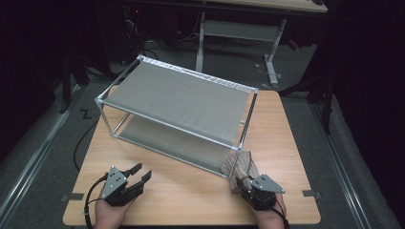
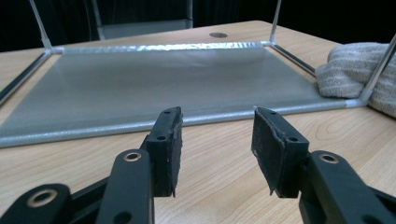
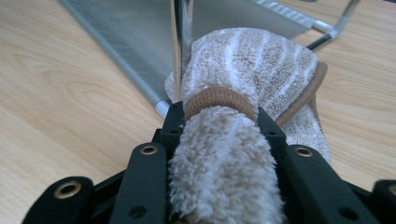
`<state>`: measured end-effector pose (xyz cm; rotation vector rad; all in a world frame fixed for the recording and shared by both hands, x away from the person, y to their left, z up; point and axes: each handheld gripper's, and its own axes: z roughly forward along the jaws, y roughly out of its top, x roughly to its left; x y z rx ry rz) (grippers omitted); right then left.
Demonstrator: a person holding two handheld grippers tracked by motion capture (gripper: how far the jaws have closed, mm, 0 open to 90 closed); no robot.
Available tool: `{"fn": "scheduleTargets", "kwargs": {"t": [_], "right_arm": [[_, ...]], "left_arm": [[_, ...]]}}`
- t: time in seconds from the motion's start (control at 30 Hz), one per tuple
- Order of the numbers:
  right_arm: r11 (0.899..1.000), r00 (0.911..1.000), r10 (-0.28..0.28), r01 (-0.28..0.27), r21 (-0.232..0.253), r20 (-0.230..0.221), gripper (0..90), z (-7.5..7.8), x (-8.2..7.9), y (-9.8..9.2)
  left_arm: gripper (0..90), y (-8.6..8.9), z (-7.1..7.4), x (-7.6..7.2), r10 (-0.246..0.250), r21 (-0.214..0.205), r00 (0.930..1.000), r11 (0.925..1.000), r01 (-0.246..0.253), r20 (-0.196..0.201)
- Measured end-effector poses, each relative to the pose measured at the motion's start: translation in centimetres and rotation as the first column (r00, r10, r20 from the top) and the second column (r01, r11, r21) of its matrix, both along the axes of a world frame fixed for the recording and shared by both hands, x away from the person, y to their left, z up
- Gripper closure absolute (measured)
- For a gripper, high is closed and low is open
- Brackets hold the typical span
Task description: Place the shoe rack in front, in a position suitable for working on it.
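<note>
A striped beige slipper (image 3: 243, 79) is gripped by the right tool (image 1: 244, 183) — in the right gripper view the fuzzy heel part is pressed between the two black jaws, with a brown elastic band around it just beyond the jaw tips. The slipper's toe end is seen at the near right corner of a two-tier rack (image 1: 176, 95), just beside the corner's upright metal post, with part of it lying over the edge of the lower grey shelf. Whether the slipper is touching the post cannot be told for sure, though in the right gripper view the post is seen close against its left side.

The rack, made of thin metal tubes and grey fabric shelves, is set slightly askew on the wooden table (image 1: 191, 191), toward its far half.

The left tool (image 1: 138, 177) is held low over the near left part of the table, well apart from the slipper. Its jaws are parted at a middling width and nothing is held between them; in the left gripper view, bare wood and the front bar of the lower shelf are seen past the pads (image 2: 172, 144) — the slipper shows at the far right there.
</note>
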<state>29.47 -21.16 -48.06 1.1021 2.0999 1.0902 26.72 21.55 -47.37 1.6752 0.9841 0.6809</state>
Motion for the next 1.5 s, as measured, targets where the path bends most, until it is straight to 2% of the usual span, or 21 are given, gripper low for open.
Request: {"fn": "scheduleTargets", "kwargs": {"t": [0.2, 0.43, 0.57, 0.63, 0.8, 0.9, 1.03, 1.13, 1.37, 1.5], "right_arm": [[0.996, 0.9961, 0.088, -0.088, 0.002, 0.004, 64.5, 0.2, -0.5, 1.7], [0.977, 0.9771, 0.213, -0.212, -0.007, 0.009, 64.4, 0.1, -1.5, 4.6], [0.967, 0.9675, 0.253, -0.253, -0.023, 0.011, 64.4, 0.0, -1.8, 5.6], [0.967, 0.9672, 0.254, -0.253, -0.025, 0.015, 64.3, 0.1, -1.8, 5.6], [0.980, 0.9793, 0.199, -0.199, 0.002, 0.036, 64.2, 0.5, -1.5, 4.2], [0.989, 0.9900, 0.138, -0.139, 0.043, 0.032, 64.2, 0.7, -1.1, 2.7], [0.996, 0.9972, 0.067, -0.069, 0.063, 0.034, 64.1, 0.8, -0.5, 0.9], [0.998, 0.9992, 0.021, -0.023, 0.063, 0.033, 64.1, 0.6, -0.2, -0.2], [0.996, 0.9979, -0.047, 0.044, 0.071, 0.043, 64.0, 0.7, 0.2, -2.1], [0.994, 0.9964, -0.072, 0.067, 0.089, 0.046, 64.0, 0.8, 0.3, -2.8]], "left_arm": [[52.5, -0.7, 0.0, -0.2, -0.009, 0.020, 1.0000, 0.9998, 0.009, -0.001], [52.3, -1.3, -0.1, -0.1, -0.021, 0.044, 0.9998, 0.9988, 0.021, 0.000], [52.3, -1.4, -0.2, 0.0, -0.021, 0.041, 0.9998, 0.9989, 0.022, -0.006], [52.3, -1.4, -0.2, 0.0, -0.026, 0.044, 0.9996, 0.9987, 0.026, -0.004], [52.3, -1.6, -0.1, -0.2, -0.032, 0.041, 0.9995, 0.9986, 0.032, 0.002], [51.9, -1.6, 0.2, -0.3, -0.032, 0.043, 0.9994, 0.9986, 0.032, 0.009], [51.4, -1.5, 0.8, -0.5, -0.036, 0.026, 0.9990, 0.9990, 0.035, 0.026], [51.2, -2.1, 1.7, -0.9, -0.060, 0.018, 0.9975, 0.9981, 0.059, 0.038], [51.6, -4.3, 2.9, -1.1, -0.130, 0.040, 0.9907, 0.9909, 0.129, 0.040], [51.6, -6.5, 3.0, -0.8, -0.182, 0.015, 0.9828, 0.9833, 0.182, 0.032]]}}
